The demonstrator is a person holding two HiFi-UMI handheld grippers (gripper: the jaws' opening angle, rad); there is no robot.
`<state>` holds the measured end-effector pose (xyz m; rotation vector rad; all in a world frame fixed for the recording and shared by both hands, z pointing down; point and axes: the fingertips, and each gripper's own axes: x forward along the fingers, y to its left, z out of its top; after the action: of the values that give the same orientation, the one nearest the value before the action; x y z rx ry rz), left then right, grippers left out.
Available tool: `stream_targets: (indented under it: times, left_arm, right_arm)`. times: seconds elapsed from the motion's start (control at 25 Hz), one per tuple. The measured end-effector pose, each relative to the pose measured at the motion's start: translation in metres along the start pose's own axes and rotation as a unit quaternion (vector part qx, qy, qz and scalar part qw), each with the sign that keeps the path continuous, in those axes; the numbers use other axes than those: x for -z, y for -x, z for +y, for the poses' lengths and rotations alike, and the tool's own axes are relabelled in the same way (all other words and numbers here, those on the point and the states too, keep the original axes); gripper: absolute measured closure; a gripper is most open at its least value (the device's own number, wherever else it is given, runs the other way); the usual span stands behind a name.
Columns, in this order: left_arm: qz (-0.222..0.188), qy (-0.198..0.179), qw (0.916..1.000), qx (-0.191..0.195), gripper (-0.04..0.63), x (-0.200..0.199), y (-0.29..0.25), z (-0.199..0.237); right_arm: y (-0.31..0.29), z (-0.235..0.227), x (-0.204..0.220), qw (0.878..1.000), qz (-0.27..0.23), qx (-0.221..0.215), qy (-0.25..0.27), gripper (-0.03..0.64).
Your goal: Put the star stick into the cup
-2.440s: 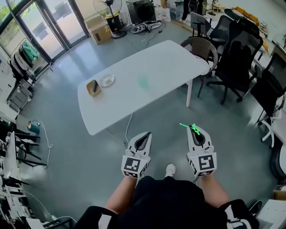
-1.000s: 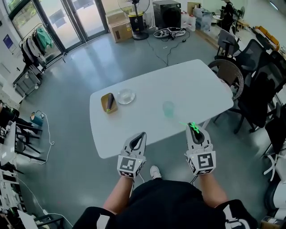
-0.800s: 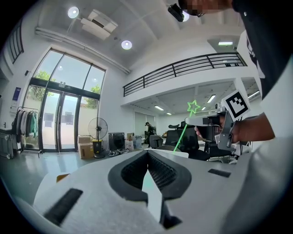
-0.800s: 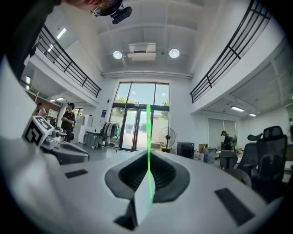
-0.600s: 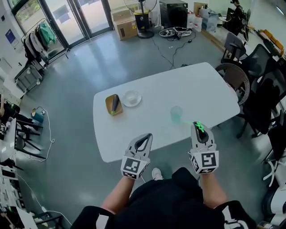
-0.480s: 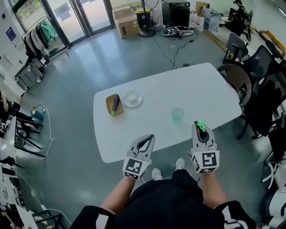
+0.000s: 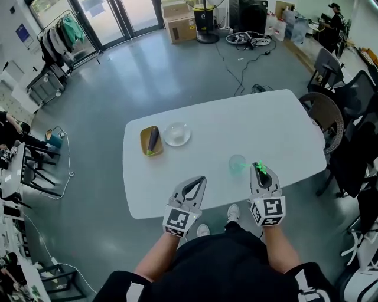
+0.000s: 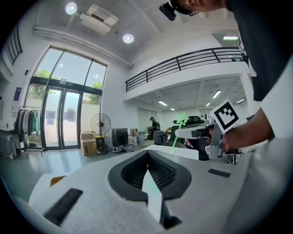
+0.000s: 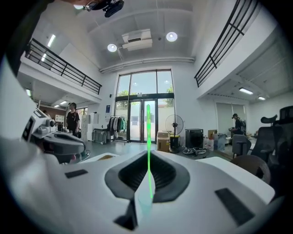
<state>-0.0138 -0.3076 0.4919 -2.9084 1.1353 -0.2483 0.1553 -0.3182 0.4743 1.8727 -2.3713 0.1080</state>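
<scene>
A translucent green cup (image 7: pixel 237 163) stands upright near the front edge of the white table (image 7: pixel 236 121). My right gripper (image 7: pixel 262 172) is just right of the cup and shut on the thin green star stick (image 7: pixel 258 167). In the right gripper view the stick (image 9: pixel 148 137) rises straight up from between the closed jaws of the gripper (image 9: pixel 149 183). The star tip (image 8: pixel 182 119) shows in the left gripper view. My left gripper (image 7: pixel 194 187) hovers over the table's front edge, left of the cup. It is shut, and its jaws (image 8: pixel 147 157) hold nothing.
A wooden plate (image 7: pixel 151 140) bearing a dark object and a clear glass dish (image 7: pixel 176 134) sit on the table's far left. A wicker chair (image 7: pixel 328 120) and dark office chairs (image 7: pixel 348 94) stand beside the table's right end. Cardboard boxes (image 7: pixel 180 13) are far back.
The table has come nearer and both grippers now reach over its front edge. The right gripper, still holding the star stick, has ended up beside the cup.
</scene>
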Motion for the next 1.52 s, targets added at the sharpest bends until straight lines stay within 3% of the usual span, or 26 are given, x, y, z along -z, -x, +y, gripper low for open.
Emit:
stream_targets:
  times: [0.28,0.64,1.16,1.36,1.52]
  left_arm:
    - [0.015,0.028,0.9988,-0.038,0.584,0.000,-0.034,0.024]
    - [0.033,0.042,0.9975,-0.047,0.584,0.026,-0.049,0.028]
    - [0.048,0.050,0.9959,-0.059,0.584,0.032,-0.056,0.032]
    - [0.056,0.027,0.9966,-0.053,0.584,0.032,-0.061,0.028]
    - [0.060,0.029,0.9965,-0.050,0.584,0.036,-0.063,0.027]
  right_arm:
    - [-0.040,-0.018,0.034,0.998,0.049,-0.039,-0.031,0.598]
    - [-0.067,-0.019,0.075,0.991,0.098,-0.075,-0.057,0.598]
    - [-0.078,-0.017,0.101,0.982,0.123,-0.093,-0.110,0.598]
    - [-0.083,-0.028,0.107,0.978,0.130,-0.088,-0.133,0.597]
    - [-0.087,-0.038,0.111,0.974,0.131,-0.078,-0.167,0.597]
